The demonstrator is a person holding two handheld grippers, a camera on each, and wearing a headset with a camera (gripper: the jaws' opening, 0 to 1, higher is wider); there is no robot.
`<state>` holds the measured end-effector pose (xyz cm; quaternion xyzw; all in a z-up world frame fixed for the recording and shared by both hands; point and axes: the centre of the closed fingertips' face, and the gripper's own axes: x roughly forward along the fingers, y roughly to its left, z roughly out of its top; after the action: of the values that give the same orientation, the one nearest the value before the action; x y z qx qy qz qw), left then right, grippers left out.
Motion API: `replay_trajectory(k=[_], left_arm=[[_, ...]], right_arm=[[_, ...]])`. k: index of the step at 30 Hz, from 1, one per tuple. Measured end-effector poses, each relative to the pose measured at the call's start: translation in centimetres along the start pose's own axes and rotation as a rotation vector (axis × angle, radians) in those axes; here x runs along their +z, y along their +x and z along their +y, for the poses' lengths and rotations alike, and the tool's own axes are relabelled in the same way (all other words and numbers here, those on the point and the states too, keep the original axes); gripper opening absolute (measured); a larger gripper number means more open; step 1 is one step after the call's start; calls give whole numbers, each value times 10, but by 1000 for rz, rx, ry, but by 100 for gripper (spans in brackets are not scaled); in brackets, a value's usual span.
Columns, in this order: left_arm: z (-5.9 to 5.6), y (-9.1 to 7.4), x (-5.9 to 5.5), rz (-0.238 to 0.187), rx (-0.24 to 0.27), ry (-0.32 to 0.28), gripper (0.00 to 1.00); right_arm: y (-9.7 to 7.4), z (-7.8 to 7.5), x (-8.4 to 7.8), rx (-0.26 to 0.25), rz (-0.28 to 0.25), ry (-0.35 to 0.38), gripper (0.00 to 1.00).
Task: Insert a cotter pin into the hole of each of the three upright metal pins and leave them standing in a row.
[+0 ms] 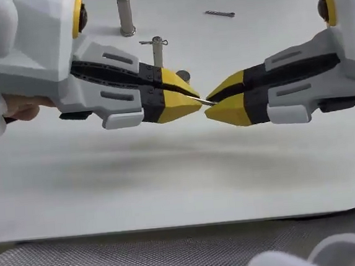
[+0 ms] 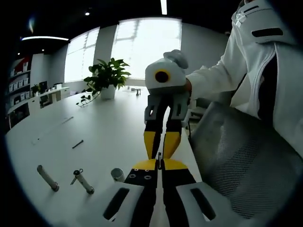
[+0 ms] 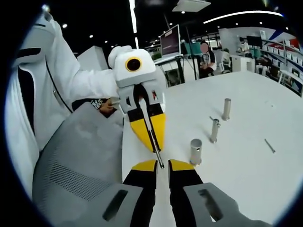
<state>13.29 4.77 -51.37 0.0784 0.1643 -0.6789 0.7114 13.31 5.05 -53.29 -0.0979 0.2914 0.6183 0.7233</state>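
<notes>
the left gripper (image 1: 198,101) has its jaws closed on a cotter pin (image 3: 154,142) lying along them, its free end poking right into the narrow gap between the slightly parted jaws of the right gripper (image 1: 209,106). just beyond, on the white table (image 1: 168,171), three metal pins stand in a row running away: the near pin (image 1: 184,76) half hidden by the left gripper, the middle pin (image 1: 157,54) with a fitted cotter pin (image 1: 153,42) through its top, the far pin (image 1: 125,14) bare. a loose cotter pin (image 1: 220,13) lies far right.

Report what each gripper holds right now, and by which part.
The left gripper clamps a cotter pin along its shank, one end sticking out. The right gripper holds nothing; its open jaws flank that end.
</notes>
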Motion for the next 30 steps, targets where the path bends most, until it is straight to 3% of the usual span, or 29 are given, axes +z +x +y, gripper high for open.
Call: replay_trajectory(k=[4, 10, 14, 15, 17, 24, 30], left_arm=[[1, 0, 0, 2, 0, -35, 0], [-3, 0, -4, 12, -7, -41, 0], [-5, 0, -8, 27, -13, -76, 0], [-6, 1, -9, 26, -20, -123, 0], [-5, 1, -8, 24, -19, -147, 0], [1, -3, -6, 12, 2, -167, 1], [5, -4, -3, -3, 25, -151, 2]], right_arm=[[1, 2, -1, 2, 10, -2, 0], [1, 7, -1, 10, 25, -52, 0], [1, 9, -2, 13, 38, -85, 0], [1, 11, -2, 18, 47, -102, 0], [1, 12, -2, 15, 49, -113, 0], [0, 1, 2, -18, 33, -83, 0], [-1, 3, 5, -23, 27, -76, 0]])
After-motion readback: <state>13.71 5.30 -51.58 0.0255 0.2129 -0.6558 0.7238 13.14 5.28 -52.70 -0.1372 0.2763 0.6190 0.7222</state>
